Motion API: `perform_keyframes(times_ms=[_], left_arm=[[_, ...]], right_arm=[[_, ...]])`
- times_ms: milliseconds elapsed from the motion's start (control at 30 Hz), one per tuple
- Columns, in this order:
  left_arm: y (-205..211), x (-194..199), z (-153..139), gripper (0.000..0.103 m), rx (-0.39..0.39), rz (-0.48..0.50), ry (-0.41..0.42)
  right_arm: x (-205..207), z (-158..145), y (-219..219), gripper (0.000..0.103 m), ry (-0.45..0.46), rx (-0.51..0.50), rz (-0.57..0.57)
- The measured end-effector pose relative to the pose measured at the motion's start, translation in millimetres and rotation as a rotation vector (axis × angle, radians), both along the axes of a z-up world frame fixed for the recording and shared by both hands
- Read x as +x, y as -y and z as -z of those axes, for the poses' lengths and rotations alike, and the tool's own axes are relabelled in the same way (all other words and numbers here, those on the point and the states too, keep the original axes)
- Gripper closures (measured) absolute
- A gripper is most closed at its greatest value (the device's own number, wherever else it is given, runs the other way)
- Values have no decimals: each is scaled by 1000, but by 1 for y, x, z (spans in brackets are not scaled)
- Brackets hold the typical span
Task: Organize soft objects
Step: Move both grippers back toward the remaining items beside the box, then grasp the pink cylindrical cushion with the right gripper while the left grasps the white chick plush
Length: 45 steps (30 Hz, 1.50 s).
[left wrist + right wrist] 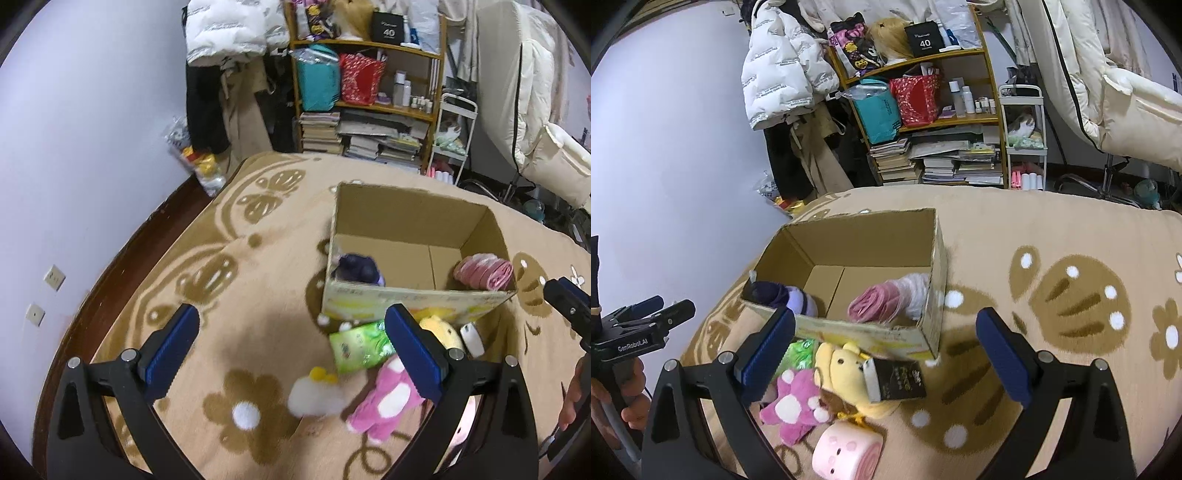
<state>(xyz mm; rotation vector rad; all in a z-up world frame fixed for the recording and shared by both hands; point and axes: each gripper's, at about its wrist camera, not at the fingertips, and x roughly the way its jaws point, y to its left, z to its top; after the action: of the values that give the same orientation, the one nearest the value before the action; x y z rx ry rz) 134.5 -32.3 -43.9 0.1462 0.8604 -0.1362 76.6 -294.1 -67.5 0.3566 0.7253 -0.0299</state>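
Note:
An open cardboard box stands on the patterned blanket. Inside lie a purple plush and a rolled pink cloth. In front of the box lie a green packet, a pink plush, a yellow bear plush, a white-and-yellow plush, a black box and a pink roll toy. My left gripper is open and empty above the blanket. My right gripper is open and empty above the toys.
A wooden shelf with books, bags and bottles stands behind. A white puffer jacket hangs at left, a white cart at right. The wall borders the blanket's left edge.

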Motion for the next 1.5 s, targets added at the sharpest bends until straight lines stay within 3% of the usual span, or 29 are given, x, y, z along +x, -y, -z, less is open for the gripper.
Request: perform_keyframes(times_ms=[333,600,1500], left_arm=[[-10,-18,15,3,27,-1,-72],[-7,-14,44,3,30,0,-155],[1,18,133,3,55,-20,-407]], right_arm=[[-24,19,-30,1,-42,11,-36],[-30,40,-48,1,-87,34,-63],[-10,121,-80,2,-324,33,-128]])
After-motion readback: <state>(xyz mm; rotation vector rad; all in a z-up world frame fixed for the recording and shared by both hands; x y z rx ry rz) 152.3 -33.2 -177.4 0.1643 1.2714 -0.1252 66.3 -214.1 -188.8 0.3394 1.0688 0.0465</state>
